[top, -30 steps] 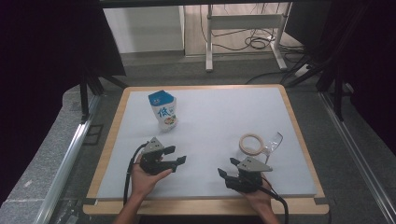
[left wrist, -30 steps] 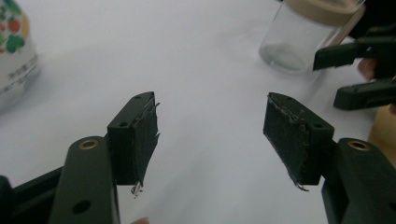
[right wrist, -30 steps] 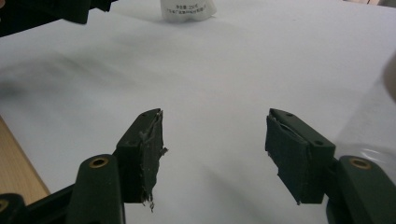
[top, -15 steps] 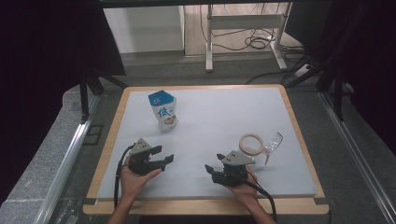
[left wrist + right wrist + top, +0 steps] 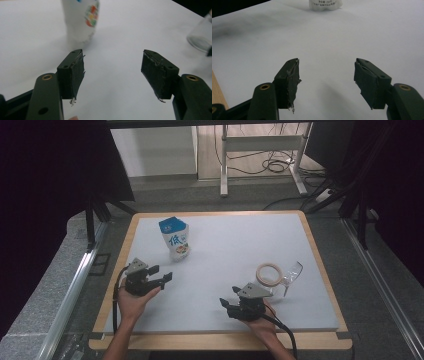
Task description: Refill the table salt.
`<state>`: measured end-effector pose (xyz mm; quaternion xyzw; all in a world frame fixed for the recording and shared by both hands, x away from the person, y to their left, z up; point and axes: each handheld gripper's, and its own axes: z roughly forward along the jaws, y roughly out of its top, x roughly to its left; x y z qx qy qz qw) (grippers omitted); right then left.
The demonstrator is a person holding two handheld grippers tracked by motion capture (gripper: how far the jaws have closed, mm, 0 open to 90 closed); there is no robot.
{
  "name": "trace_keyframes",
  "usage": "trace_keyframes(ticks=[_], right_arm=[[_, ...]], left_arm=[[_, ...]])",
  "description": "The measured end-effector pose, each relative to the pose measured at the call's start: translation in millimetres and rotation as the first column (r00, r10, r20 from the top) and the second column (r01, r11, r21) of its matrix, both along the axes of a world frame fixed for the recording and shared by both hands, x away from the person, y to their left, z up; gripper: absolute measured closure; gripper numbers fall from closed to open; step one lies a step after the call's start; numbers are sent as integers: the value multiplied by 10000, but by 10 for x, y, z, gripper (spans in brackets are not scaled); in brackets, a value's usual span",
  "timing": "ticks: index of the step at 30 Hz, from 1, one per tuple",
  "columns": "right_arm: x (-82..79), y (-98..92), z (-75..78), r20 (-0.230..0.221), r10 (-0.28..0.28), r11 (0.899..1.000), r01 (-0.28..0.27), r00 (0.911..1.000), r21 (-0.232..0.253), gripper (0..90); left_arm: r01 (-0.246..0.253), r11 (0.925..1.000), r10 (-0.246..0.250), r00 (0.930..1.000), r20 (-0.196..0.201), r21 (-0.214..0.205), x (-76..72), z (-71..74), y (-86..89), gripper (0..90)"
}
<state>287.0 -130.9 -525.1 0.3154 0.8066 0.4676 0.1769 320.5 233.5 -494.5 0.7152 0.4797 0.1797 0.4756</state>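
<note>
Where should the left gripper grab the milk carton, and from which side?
Probably mid-body, level, from the near-left side where the open left gripper already is. The milk carton stands upright with flat side walls and a peaked top, so the jaws can span two opposite walls below the top.

A white tabletop (image 5: 225, 270) with a wooden rim (image 5: 320, 255) stands on a grey speckled floor (image 5: 45, 295). Black curtains (image 5: 50, 165) hang on both sides. Beyond, a white metal stand (image 5: 260, 142) and coiled cables (image 5: 275, 166) sit on a paler, lit floor.
</note>
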Motion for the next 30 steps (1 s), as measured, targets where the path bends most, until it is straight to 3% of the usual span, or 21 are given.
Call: trace_keyframes(ticks=[7, 14, 30], right_arm=[[-28, 59, -9, 31, 147, 9999, -147, 9999, -63, 375], [-53, 76, -42, 4, 230, 9995, -229, 9997, -219, 376], [-64, 47, -30, 86, 139, 9996, -137, 9999, -252, 376]], left_arm=[[-183, 9992, 201, 9986, 483, -365, 438, 191, 113, 355], [-150, 9973, 191, 9982, 566, -722, 767, 360, 179, 359], [185, 9979, -150, 9983, 559, -625, 915, 417, 46, 370]])
